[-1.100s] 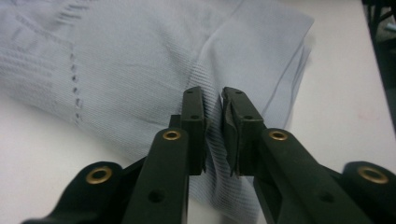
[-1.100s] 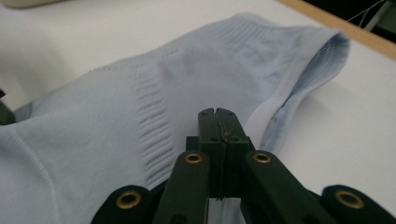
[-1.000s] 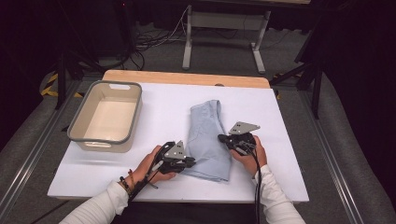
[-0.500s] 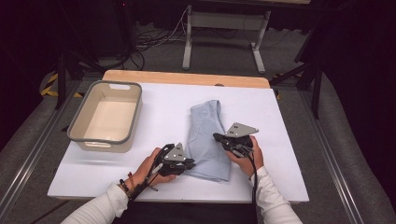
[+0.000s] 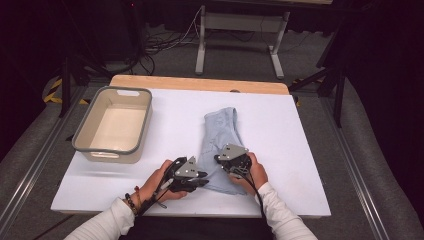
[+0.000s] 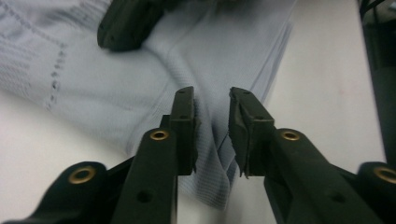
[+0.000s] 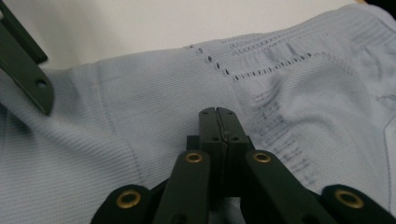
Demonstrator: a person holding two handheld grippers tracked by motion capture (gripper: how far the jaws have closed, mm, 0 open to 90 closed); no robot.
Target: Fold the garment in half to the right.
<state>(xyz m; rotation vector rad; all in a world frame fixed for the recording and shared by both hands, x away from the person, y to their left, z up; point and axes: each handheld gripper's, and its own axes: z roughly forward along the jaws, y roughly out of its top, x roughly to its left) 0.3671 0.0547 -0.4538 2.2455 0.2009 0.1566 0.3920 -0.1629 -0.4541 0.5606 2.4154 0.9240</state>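
- Lying lengthwise on the white table [image 5: 300,150], the pale blue garment [image 5: 220,135] is folded into a narrow strip, its near end between the two hands and its far end pointing toward the table's wooden back edge.
- Left gripper [image 6: 212,109]: the jaws stand a little apart and have just been opening. A ridge of the garment's edge lies in the gap, but the pads do not press on it; judged from this, the cloth is being let go so that it can settle flat.
- Right gripper [image 7: 219,114]: the jaws are pressed together with no cloth seen between them. The closed tips hover low over the ribbed fabric near a row of small stitched eyelets, a pose suited to pressing or smoothing rather than pinching.
- In the high view, the left gripper [image 5: 199,179] meets the near left edge of the garment and the right gripper [image 5: 222,161] sits over its near right part, so both tools work the same end.
- Grey-rimmed bin [image 5: 112,125]: standing well apart on the left side of the table, open side up, probably the receptacle for the folded piece.
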